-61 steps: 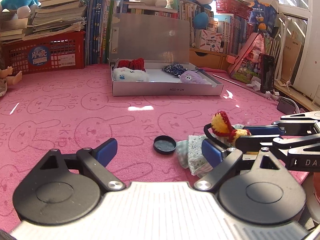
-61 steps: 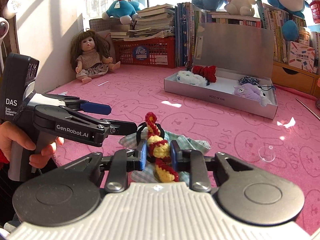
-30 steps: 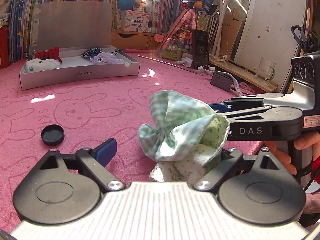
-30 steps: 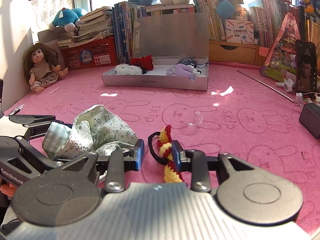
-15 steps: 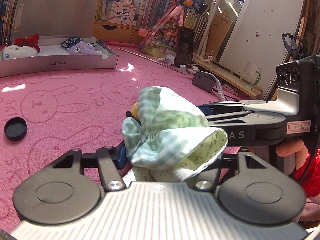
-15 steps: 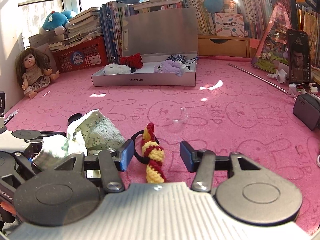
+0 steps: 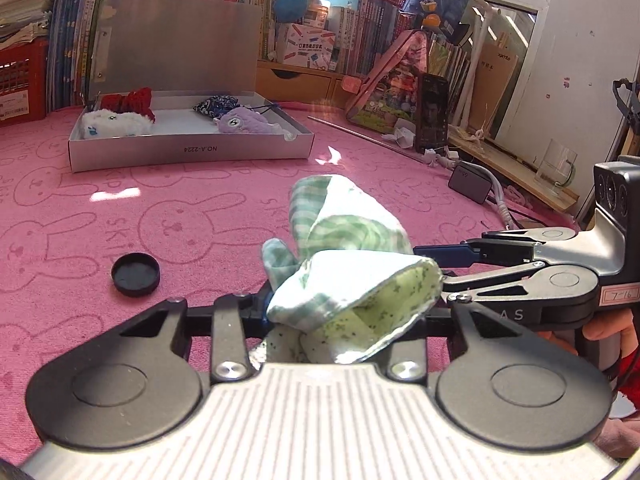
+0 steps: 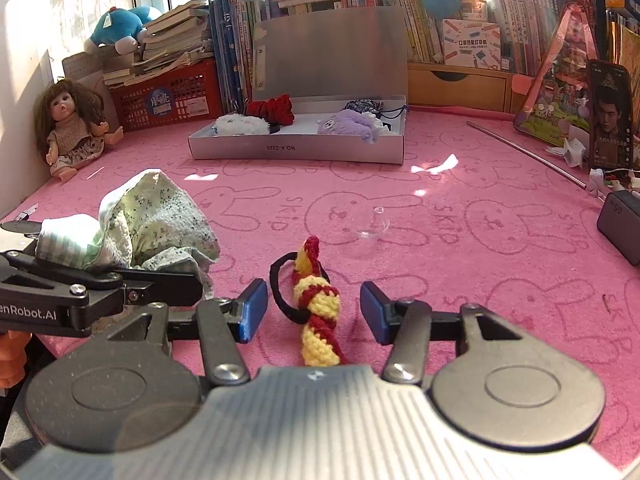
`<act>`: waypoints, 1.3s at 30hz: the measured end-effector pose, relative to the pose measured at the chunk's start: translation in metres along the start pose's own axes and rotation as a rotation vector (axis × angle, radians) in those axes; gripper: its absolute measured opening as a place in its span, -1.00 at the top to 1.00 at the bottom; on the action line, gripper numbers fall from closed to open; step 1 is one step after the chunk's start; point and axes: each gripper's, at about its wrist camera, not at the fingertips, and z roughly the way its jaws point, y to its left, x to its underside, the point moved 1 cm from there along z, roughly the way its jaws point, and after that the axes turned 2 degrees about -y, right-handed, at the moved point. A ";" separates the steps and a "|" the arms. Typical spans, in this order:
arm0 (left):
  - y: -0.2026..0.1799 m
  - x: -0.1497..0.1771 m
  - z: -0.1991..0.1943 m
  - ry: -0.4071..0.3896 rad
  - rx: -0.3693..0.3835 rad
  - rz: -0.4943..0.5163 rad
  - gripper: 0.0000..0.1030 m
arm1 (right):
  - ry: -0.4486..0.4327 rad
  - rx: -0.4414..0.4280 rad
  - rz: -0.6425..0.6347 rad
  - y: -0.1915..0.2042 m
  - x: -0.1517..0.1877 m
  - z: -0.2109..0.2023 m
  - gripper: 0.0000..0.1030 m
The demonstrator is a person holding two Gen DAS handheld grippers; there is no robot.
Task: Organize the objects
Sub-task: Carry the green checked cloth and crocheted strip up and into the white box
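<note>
A bunched green checked cloth (image 7: 352, 240) sits between the jaws of my left gripper (image 7: 344, 312). The jaws are closing and the pads press on the cloth, which hides the fingertips. In the right wrist view the same cloth (image 8: 156, 216) rests on the left gripper's fingers (image 8: 120, 280) at the left. My right gripper (image 8: 314, 310) stands open around a red and yellow crochet hair tie (image 8: 316, 300). The tie lies on the pink mat and touches neither pad. The right gripper's fingers (image 7: 500, 248) reach in from the right, just behind the cloth.
An open silver box (image 7: 188, 154) (image 8: 296, 148) at the back holds several small plush toys. A black cap (image 7: 135, 274) lies left of the cloth and a clear glass lid (image 8: 370, 226) lies beyond the tie. A doll (image 8: 76, 128), books, a metal rod (image 8: 524, 154) and a charger (image 8: 620, 220) line the edges.
My left gripper's jaws have come together on the cloth. The right gripper has let go of the crochet tie and stands wider around it.
</note>
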 end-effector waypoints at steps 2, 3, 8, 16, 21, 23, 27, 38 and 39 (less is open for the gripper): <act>0.003 -0.003 0.001 0.011 -0.039 -0.010 0.12 | 0.001 0.013 -0.017 0.004 0.001 0.001 0.10; 0.005 -0.004 0.002 0.015 -0.055 -0.013 0.12 | 0.001 0.023 -0.023 0.006 0.001 0.002 0.19; 0.008 -0.011 0.003 0.025 -0.119 -0.011 0.12 | -0.014 0.026 -0.020 0.009 -0.004 0.003 0.37; 0.017 -0.028 0.006 0.023 -0.199 -0.004 0.12 | -0.053 0.025 -0.026 0.013 -0.024 0.004 0.37; 0.027 -0.043 0.006 0.000 -0.198 -0.027 0.12 | -0.065 0.025 -0.020 0.010 -0.041 0.009 0.37; 0.030 -0.051 0.007 -0.010 -0.211 -0.023 0.12 | -0.066 0.025 -0.013 0.008 -0.049 0.012 0.37; 0.039 -0.064 0.010 -0.018 -0.214 -0.049 0.12 | -0.072 0.032 0.001 0.003 -0.065 0.017 0.37; 0.061 -0.093 0.024 -0.044 -0.254 -0.071 0.12 | -0.075 0.027 0.048 -0.010 -0.100 0.034 0.37; 0.063 -0.096 0.027 -0.048 -0.261 -0.070 0.12 | -0.074 0.026 0.054 -0.011 -0.103 0.037 0.37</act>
